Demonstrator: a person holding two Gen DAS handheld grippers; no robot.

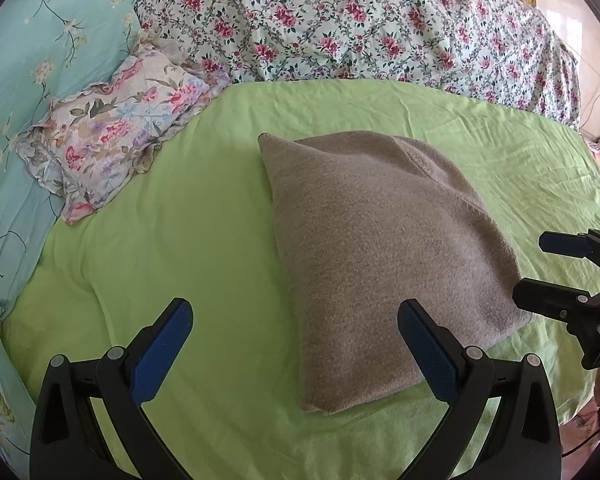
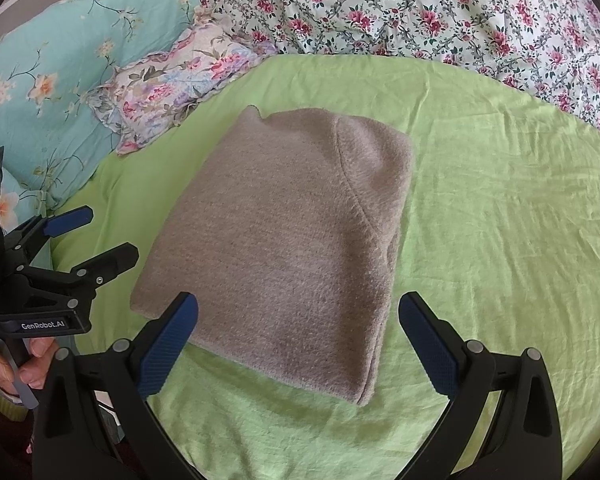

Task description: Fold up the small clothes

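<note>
Looking at the grey knit garment: it lies folded into a thick rectangle in the middle of the green sheet, nothing touching it. The fuzzy, wool-like surface suggests it is soft, limp and light, with decent friction against your pads, so slip is unlikely. Expect it to sag and unfold if you lift by one layer only.

A curved seam runs down the right part; the far-left corner sticks up a little. The near edge shows stacked layers, so pinch through the whole stack there, or at the two near corners, one per gripper.

Your right gripper hovers just over the near edge, jaws wide apart, holding nothing. Your left gripper sits near the near-left corner, jaws also wide apart and empty; its right finger overlaps the garment in view, but I can't tell if it touches.

Beyond the garment: a frilled floral pillow and a teal quilt to the far left, and a rose-print quilt along the far side. All are well apart from the garment.
</note>
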